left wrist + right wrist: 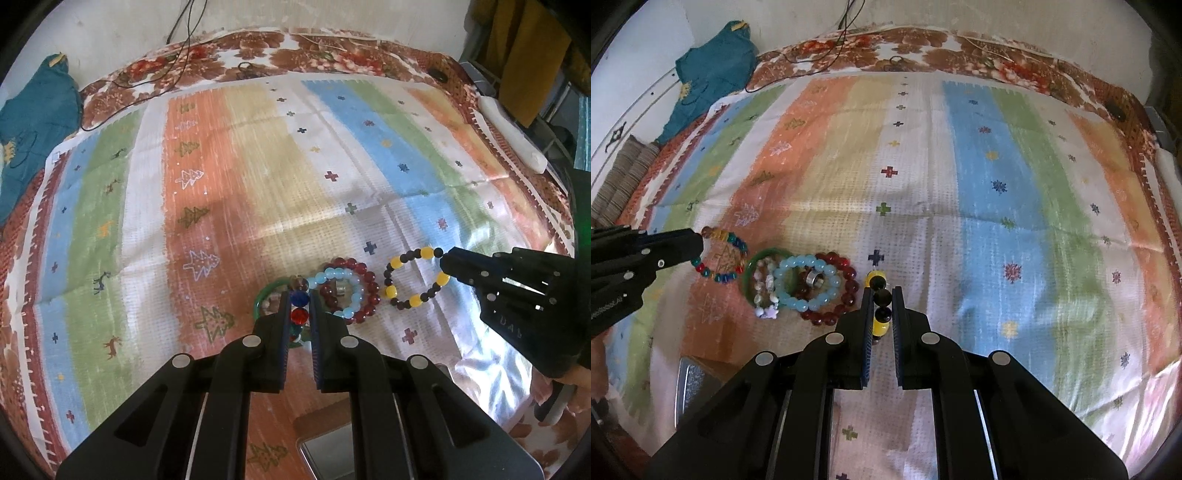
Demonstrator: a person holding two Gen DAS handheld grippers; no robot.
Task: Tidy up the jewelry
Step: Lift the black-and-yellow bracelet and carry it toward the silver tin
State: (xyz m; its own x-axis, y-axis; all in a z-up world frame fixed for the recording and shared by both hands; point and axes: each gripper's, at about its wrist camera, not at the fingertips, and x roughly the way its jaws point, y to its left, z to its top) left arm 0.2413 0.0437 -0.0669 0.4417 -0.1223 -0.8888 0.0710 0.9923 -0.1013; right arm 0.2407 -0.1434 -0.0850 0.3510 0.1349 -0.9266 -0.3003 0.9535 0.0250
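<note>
My left gripper [299, 308] is clamped on the multicolour bead bracelet [720, 254]; its full loop shows only in the right view. My right gripper [881, 310] is clamped on the yellow-black bracelet [415, 278], whole only in the left view. Remaining pile [801, 286] lies on the striped cloth [979, 166], approx 9 o'clock of right gripper.

The left hand-held gripper [299, 308] hides most of the multicoloured bracelet [299, 306] and part of the green bangle [266, 295], while a grey metal object [325, 454] is cut off by the lower edge.
</note>
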